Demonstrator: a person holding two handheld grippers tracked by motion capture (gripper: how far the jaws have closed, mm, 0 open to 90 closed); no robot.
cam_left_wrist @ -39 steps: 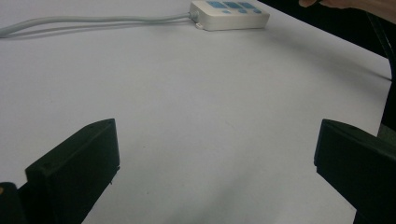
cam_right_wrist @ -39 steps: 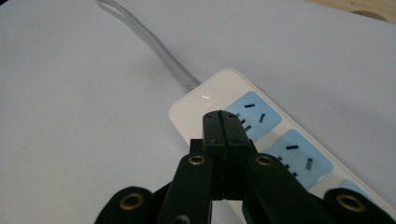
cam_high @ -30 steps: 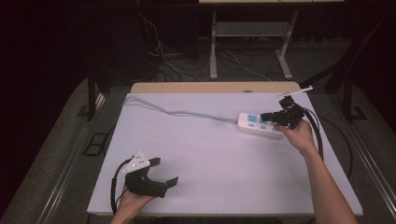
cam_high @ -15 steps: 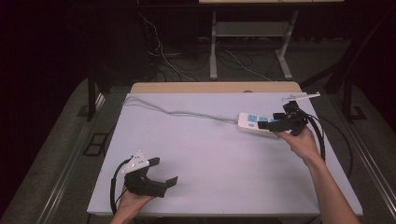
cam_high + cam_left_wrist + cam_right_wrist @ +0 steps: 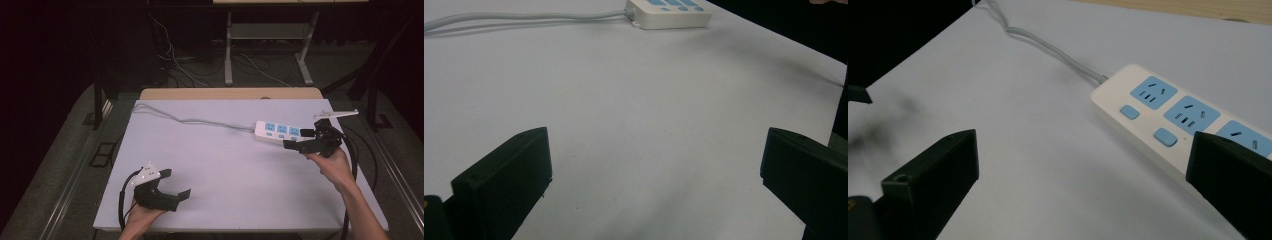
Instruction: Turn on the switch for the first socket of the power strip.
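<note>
Right gripper [image 5: 300, 139] has drawn back slightly toward the near side, jaws spread, beside the power strip [image 5: 278, 132] at far right. Left gripper [image 5: 174, 184] unchanged, jaws spread, near-left.

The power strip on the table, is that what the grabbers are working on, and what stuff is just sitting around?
Probably in use:
power strip, right gripper open beside it
its grey cord

Just there:
left gripper, open over bare table
white bar at the table's far edge
</note>
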